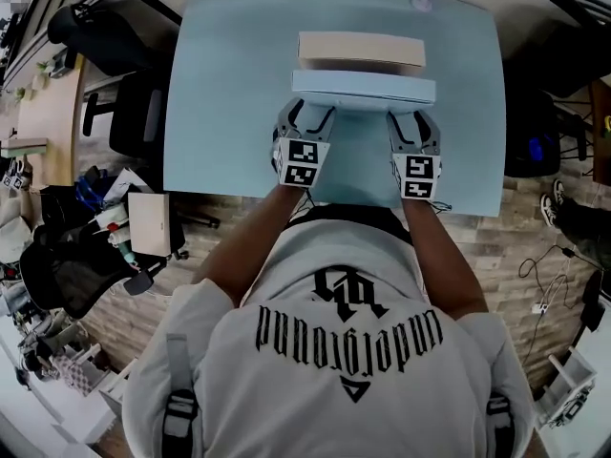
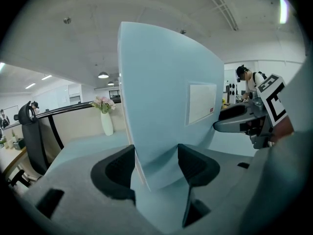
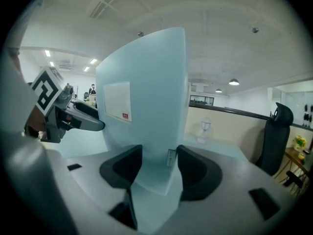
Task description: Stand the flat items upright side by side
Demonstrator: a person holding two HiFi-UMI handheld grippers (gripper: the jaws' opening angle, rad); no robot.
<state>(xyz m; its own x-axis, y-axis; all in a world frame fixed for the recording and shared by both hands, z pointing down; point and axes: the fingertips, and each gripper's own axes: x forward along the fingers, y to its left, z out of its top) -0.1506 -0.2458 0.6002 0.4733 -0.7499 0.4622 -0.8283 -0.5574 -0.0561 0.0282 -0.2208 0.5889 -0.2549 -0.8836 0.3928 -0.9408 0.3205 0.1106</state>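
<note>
Both grippers hold a flat light-blue box on edge over the light-blue table. My left gripper is shut on its left end and my right gripper on its right end. In the left gripper view the box rises between the dark pads of that gripper, a white label on its broad face. The right gripper view shows the same box clamped by that gripper. A beige flat box sits just behind it. Whether the blue box touches the table is hidden.
A white vase with flowers and a small clear lamp-shaped ornament stand at the table's far edge. Black office chairs and clutter lie left of the table. The table's near edge runs just below the grippers.
</note>
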